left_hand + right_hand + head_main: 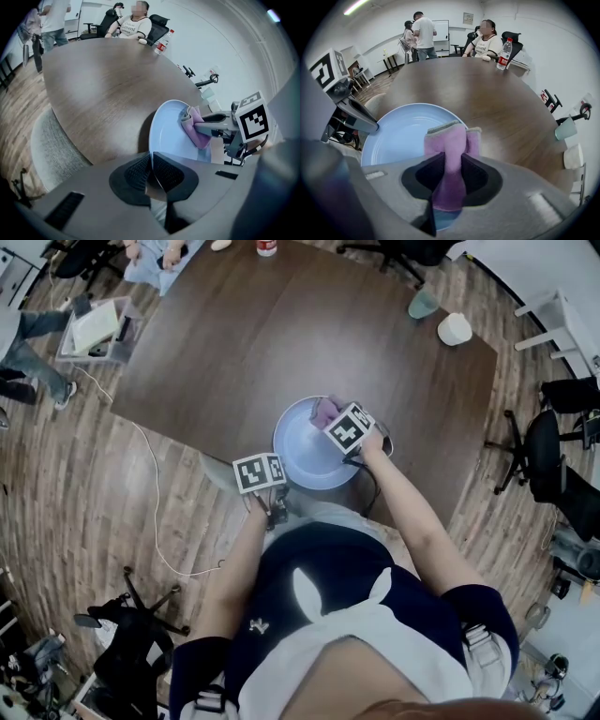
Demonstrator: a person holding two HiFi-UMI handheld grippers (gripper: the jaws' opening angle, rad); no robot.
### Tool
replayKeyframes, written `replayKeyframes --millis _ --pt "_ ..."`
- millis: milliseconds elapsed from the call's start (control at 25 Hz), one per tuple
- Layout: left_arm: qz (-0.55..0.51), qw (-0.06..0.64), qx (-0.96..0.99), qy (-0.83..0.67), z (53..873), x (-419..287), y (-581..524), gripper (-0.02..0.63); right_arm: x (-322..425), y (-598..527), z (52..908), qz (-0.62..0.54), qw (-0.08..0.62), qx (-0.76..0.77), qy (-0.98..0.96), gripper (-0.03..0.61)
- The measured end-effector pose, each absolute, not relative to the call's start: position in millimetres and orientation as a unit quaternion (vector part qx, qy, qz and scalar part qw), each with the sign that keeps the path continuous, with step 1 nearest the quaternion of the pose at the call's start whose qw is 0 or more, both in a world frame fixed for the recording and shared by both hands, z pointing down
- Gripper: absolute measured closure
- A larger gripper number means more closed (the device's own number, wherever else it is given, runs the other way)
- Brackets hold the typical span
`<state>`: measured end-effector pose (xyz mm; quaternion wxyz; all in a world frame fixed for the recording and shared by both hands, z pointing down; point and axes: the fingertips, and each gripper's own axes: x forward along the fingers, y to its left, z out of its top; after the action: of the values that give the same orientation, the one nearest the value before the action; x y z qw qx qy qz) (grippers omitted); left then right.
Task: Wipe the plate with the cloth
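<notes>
The pale blue plate (305, 460) lies at the near edge of the brown surface (281, 334), its rim at about 8 o'clock pinched by the left tongs (151, 163), while the right tongs (449, 171) pinch the folded purple cloth (450, 140), which rests on the plate around 1 o'clock.

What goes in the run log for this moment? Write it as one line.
left claw: shut on plate rim | right claw: shut on cloth | cloth: purple, over plate's far part | step: wiping

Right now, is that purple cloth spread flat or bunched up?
Bunched up: the cloth is folded, pinched in the jaws of the right gripper, its end over the plate.
</notes>
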<state>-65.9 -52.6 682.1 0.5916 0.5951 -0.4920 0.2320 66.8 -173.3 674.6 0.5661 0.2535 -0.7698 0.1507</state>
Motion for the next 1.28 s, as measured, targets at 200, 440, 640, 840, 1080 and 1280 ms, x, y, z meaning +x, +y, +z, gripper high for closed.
replayKeyframes --millis 200,440,640,840,1080,1280 --pt "0.198 0.613 0.577 -0.502 684 -67 -56 0.595 77 -170 678 0.161 0.570 0.254 -0.764 0.474" --pt "0.187 0.614 0.573 -0.509 683 -71 -53 0.597 79 -155 677 0.169 0.573 0.245 -0.764 0.474" --pt "0.174 0.623 0.568 -0.509 684 -72 -55 0.597 84 -145 679 0.180 0.580 0.233 -0.760 0.475" --pt "0.173 0.619 0.567 -0.515 684 -72 -56 0.597 89 -132 680 0.199 0.575 0.224 -0.761 0.474" --pt "0.172 0.621 0.565 -0.516 684 -72 -55 0.597 99 -112 684 0.228 0.577 0.223 -0.752 0.474" --pt "0.171 0.621 0.564 -0.517 683 -72 -56 0.597 99 -100 684 0.237 0.567 0.221 -0.757 0.474"
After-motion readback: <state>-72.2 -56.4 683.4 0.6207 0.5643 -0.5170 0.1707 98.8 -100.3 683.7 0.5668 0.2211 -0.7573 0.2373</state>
